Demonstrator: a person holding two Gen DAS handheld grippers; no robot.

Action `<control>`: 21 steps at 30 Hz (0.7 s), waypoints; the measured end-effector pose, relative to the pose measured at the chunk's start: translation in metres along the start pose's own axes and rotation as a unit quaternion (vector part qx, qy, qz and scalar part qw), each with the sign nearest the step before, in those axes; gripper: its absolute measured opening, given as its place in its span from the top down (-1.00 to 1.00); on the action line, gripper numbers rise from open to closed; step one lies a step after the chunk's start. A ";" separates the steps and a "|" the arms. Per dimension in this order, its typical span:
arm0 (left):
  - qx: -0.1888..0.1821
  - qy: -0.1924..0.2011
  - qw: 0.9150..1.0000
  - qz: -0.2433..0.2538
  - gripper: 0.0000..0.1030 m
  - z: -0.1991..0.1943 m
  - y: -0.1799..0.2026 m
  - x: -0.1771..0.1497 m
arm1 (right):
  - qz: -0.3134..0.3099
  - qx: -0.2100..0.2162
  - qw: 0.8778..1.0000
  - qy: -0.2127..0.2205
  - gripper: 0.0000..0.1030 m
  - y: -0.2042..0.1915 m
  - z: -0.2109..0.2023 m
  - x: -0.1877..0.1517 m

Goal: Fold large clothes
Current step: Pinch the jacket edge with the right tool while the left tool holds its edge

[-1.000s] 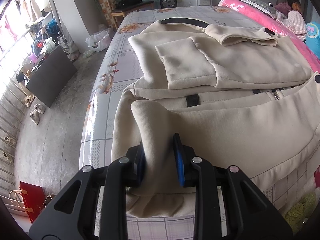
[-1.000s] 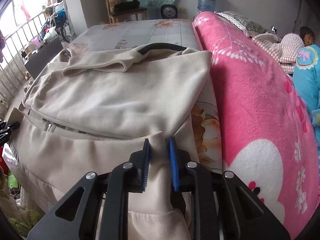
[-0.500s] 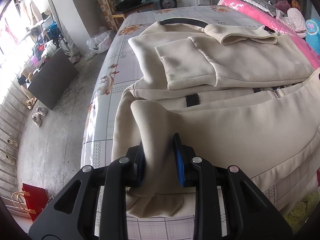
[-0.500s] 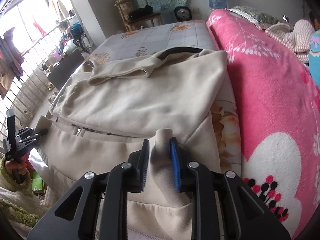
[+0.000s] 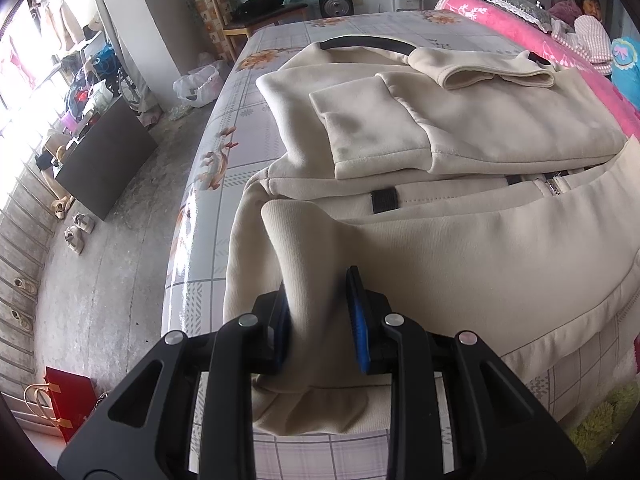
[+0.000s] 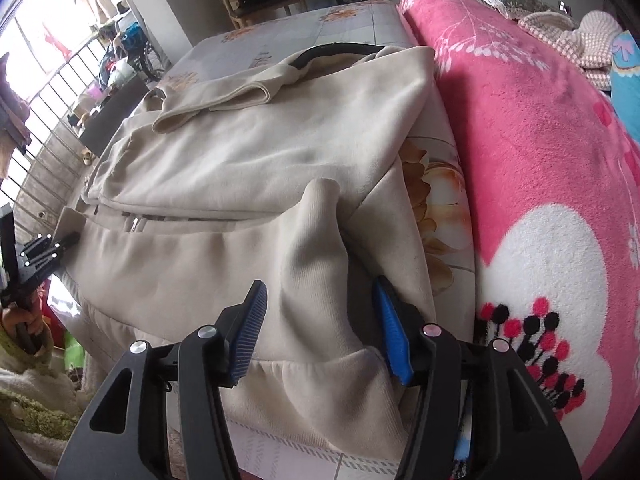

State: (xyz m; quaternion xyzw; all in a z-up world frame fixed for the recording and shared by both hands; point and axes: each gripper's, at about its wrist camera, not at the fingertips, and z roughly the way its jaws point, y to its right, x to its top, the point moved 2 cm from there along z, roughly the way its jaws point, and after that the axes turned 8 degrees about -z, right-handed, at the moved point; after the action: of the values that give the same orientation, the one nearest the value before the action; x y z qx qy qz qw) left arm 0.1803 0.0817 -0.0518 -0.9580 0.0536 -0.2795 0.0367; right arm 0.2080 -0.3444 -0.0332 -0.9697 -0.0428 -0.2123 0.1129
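Observation:
A large cream jacket [image 5: 460, 148] lies on the bed with its sleeves folded in and its lower part doubled up towards the collar. My left gripper [image 5: 318, 308] is shut on a bunched fold of the jacket's hem at the bed's left side. In the right wrist view the same cream jacket [image 6: 256, 152] fills the middle. My right gripper [image 6: 318, 316] is opening: its blue pads [image 6: 390, 332] stand apart from a raised ridge of hem cloth that lies between them. At the left edge of that view the left gripper [image 6: 38, 252] shows small.
A pink fleece blanket [image 6: 540, 160] lies bunched along the bed's right side, close to the jacket. A person [image 5: 588, 20] sits at the far right. The floral bedsheet [image 5: 224, 148] shows on the left, then floor with a dark cabinet [image 5: 104, 164] and a red bag [image 5: 68, 404].
The right gripper's jaws have spread from a tight pinch on the hem fold to well apart, and the cloth has slumped. That view has tipped lower. The left view is unchanged.

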 end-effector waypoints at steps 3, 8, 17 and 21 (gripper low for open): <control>-0.002 0.001 1.000 -0.003 0.52 0.000 -0.001 0.000 | 0.014 0.007 1.000 -0.005 -0.01 -0.001 0.001 0.003; -0.006 0.001 1.000 -0.005 0.52 0.000 -0.002 0.000 | -0.021 -0.063 0.998 -0.018 0.34 -0.016 0.002 0.001; -0.004 0.002 1.000 -0.003 0.52 0.000 -0.002 0.000 | -0.056 -0.121 0.990 0.033 0.80 -0.049 -0.022 0.004; -0.004 0.001 1.000 -0.005 0.52 0.001 -0.002 0.000 | -0.058 -0.127 0.990 0.029 0.80 -0.046 -0.017 0.005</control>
State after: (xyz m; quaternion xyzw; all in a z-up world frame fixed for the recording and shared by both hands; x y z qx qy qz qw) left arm 0.1811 0.0836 -0.0520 -0.9580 0.0502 -0.2806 0.0315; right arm 0.1993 -0.3033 -0.0068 -0.9655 -0.0679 -0.2504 -0.0228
